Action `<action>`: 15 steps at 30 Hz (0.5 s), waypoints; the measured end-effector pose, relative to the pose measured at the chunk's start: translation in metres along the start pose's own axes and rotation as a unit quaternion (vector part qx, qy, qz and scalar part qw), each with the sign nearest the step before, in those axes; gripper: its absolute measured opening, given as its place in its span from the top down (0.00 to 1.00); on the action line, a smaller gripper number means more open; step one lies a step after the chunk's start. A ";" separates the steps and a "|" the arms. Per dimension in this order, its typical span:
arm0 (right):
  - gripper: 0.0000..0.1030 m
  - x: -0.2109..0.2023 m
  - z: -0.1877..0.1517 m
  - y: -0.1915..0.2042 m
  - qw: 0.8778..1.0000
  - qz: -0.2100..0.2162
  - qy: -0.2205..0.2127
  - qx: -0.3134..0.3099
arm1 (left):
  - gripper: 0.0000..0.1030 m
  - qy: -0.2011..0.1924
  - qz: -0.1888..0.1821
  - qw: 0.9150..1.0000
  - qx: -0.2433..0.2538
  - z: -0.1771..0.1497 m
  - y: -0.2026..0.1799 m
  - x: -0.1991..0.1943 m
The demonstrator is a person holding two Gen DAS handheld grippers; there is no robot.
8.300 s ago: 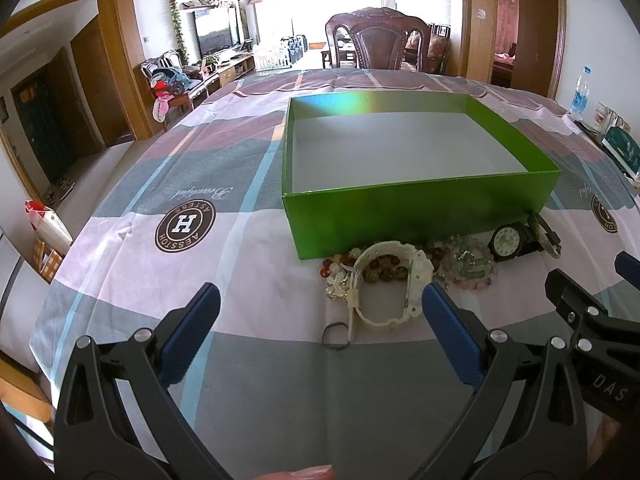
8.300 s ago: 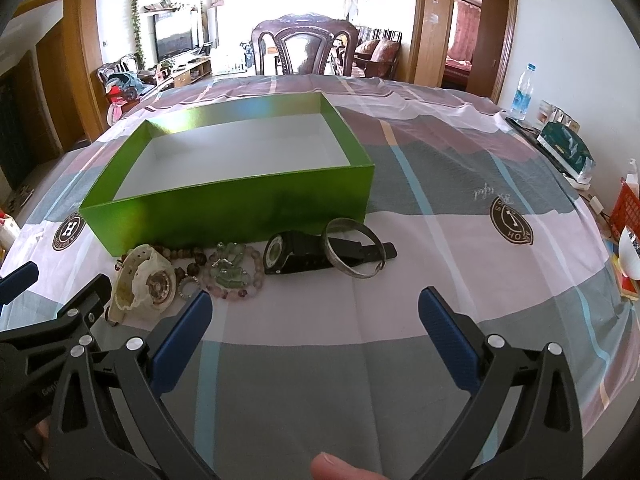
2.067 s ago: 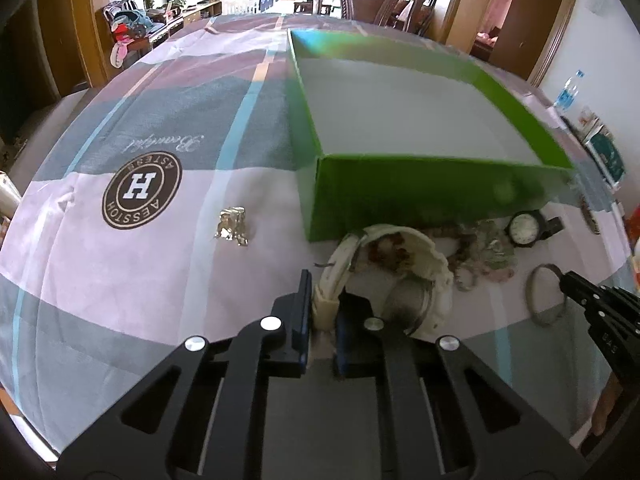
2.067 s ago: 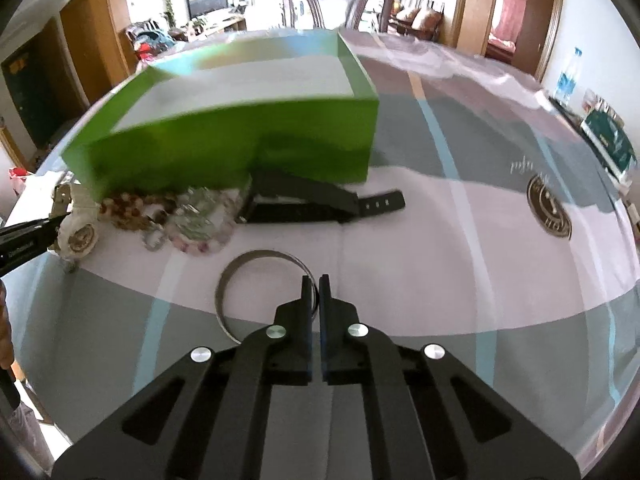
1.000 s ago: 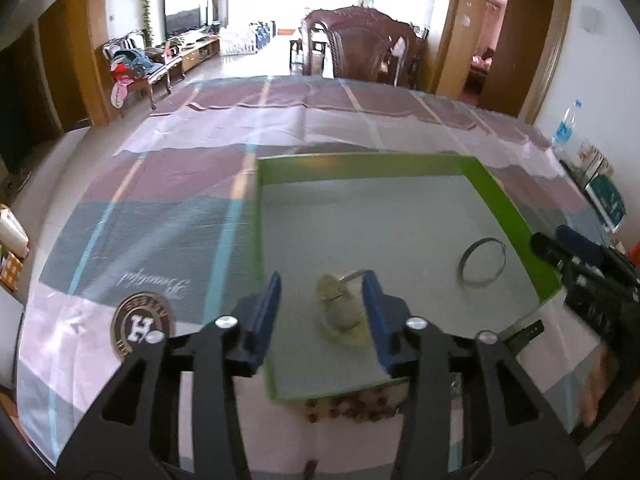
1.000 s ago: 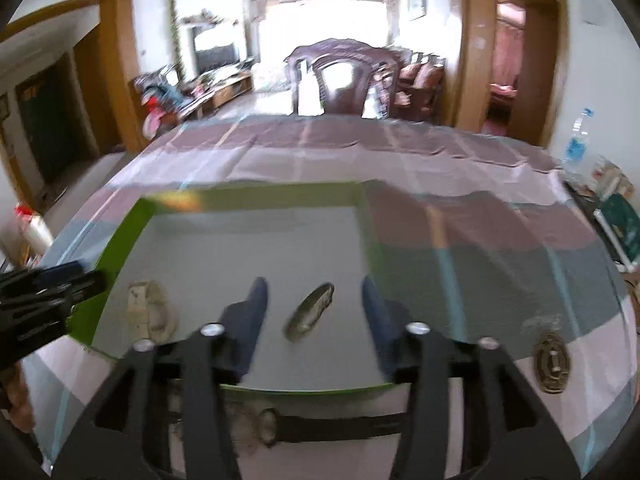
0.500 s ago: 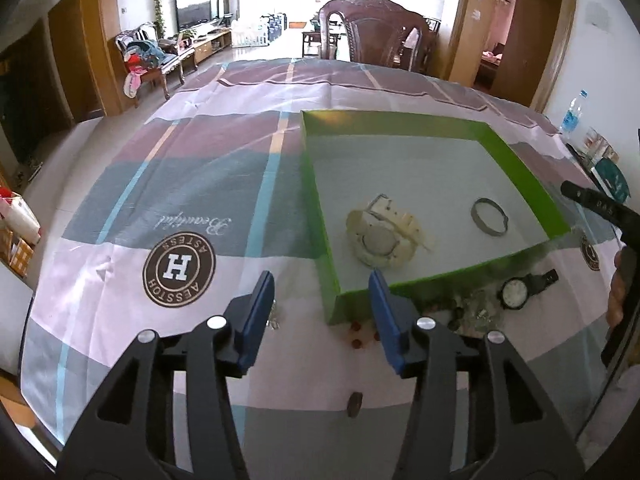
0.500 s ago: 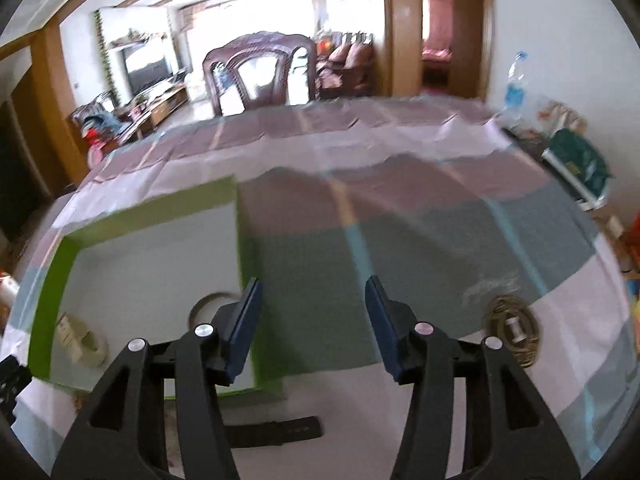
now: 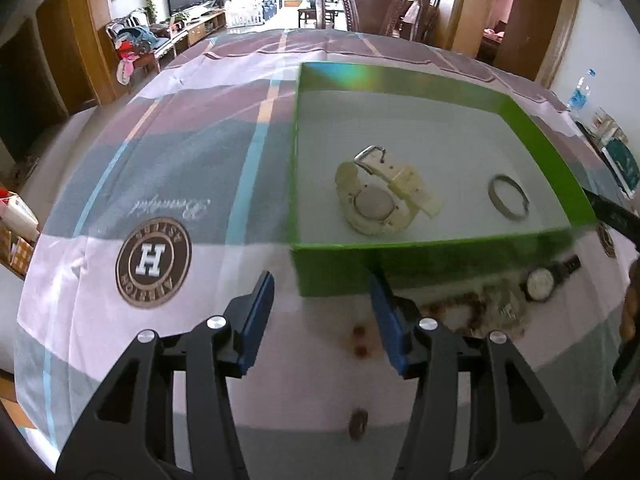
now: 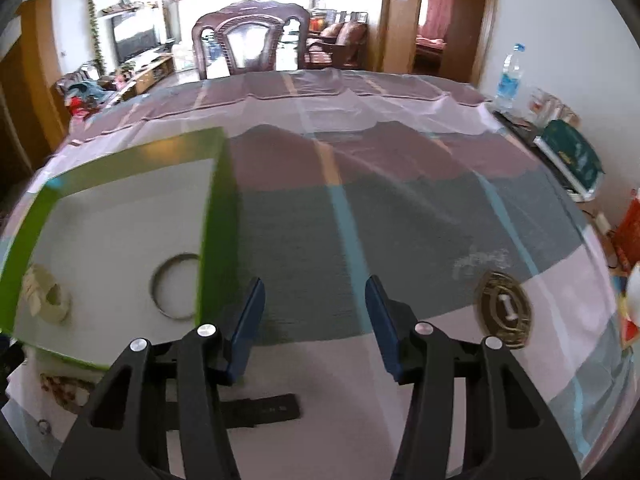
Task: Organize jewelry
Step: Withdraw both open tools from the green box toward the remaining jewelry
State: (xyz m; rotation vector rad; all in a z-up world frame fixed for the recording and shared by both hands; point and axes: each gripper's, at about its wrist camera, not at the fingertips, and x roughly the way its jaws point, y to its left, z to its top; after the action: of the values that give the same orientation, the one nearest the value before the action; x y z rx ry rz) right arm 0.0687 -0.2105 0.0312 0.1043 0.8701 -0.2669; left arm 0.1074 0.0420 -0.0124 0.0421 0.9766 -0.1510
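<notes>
A green box stands on the table. Inside it lie a cream watch and a silver bangle; both also show in the right wrist view, the watch and the bangle. In front of the box lie a black watch, bead bracelets and loose beads. My left gripper is open and empty, just in front of the box's near left corner. My right gripper is open and empty, to the right of the box, above the black watch strap.
A small ring lies on the striped tablecloth near the front. Round logos mark the cloth. A water bottle and a green book stand at the right edge. A chair is at the far end.
Both grippers let go of the cream watch and the bangle in the box and pulled back. The left has drawn lower and nearer the box's front corner; the right swung right.
</notes>
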 end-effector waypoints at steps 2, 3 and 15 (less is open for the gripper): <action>0.50 0.003 0.003 0.007 1.000 -0.004 -0.004 -0.005 | 0.51 -0.001 0.003 1.000 -0.003 0.006 -0.001 0.005; 0.50 0.005 0.004 0.009 1.000 -0.007 -0.006 -0.008 | 0.51 0.001 0.004 1.000 -0.004 0.008 -0.002 0.006; 0.45 -0.047 -0.035 -0.006 0.998 0.045 0.019 -0.027 | 0.46 -0.005 -0.004 1.000 -0.008 -0.008 0.005 -0.003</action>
State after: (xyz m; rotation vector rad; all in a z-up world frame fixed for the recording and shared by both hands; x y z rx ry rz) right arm 0.0128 -0.2006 0.0447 0.0984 0.9073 -0.1574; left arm 0.1001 0.0479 -0.0145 0.0221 0.9675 -0.1502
